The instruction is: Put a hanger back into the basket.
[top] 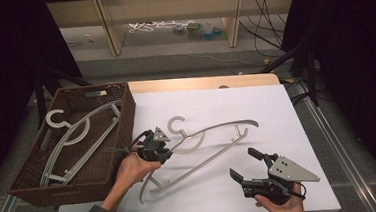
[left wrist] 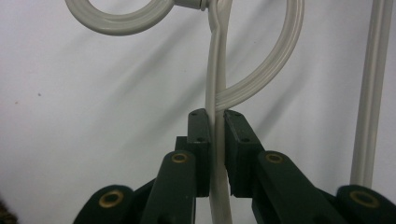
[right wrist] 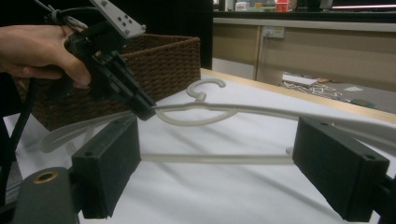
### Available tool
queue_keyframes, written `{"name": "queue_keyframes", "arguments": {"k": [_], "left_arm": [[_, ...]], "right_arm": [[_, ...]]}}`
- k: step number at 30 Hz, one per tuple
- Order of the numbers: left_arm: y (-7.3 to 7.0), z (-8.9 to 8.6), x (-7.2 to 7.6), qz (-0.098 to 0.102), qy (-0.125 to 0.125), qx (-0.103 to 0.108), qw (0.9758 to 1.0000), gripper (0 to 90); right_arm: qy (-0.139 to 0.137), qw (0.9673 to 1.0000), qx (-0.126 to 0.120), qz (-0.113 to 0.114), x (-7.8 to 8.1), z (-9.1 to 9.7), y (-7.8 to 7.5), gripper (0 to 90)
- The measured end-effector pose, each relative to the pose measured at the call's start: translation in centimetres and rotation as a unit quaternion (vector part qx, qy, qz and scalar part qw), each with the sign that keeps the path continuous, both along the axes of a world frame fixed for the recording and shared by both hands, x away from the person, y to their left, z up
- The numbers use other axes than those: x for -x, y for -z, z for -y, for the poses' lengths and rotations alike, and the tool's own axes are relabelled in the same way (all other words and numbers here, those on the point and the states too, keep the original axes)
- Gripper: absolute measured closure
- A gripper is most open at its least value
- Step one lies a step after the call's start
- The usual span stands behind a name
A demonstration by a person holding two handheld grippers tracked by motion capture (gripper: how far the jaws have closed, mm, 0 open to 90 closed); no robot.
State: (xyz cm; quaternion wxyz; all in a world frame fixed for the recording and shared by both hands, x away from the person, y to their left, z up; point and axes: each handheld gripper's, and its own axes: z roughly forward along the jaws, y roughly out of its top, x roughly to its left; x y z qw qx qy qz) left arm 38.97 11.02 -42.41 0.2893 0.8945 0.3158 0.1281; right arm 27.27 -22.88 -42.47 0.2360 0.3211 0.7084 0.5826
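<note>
White tabletop (top: 276, 110) at centre holds your hanger (top: 214, 156), left gripper (top: 165, 152) clamped on its shoulder — right gripper (top: 245, 164) gaping at five o'clock — one hanger in the basket (top: 126, 115) at nine, this one left.

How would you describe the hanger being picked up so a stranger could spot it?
Find the white table, right of the brown wicker basket. The pale grey hanger lies there in the open, its arm pinched in the left gripper; the other hangers sit inside the basket.
</note>
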Motion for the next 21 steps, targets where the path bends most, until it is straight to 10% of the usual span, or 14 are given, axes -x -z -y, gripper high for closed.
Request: {"name": "queue_keyframes", "arguments": {"k": [9, 21], "left_arm": [[-2.6, -1.1, 0.1, 0.02, -0.022, 0.052, 0.9982, 81.6], [-7.1, -2.5, 0.6, 0.044, -0.018, 0.055, 0.9973, 81.6]], "right_arm": [[-0.001, 1.0, -0.008, -0.004, 0.0, 0.0, 0.0, 16.0], [-0.002, 1.0, -0.008, -0.004, 0.1, 0.0, 0.0, 16.0]]}}
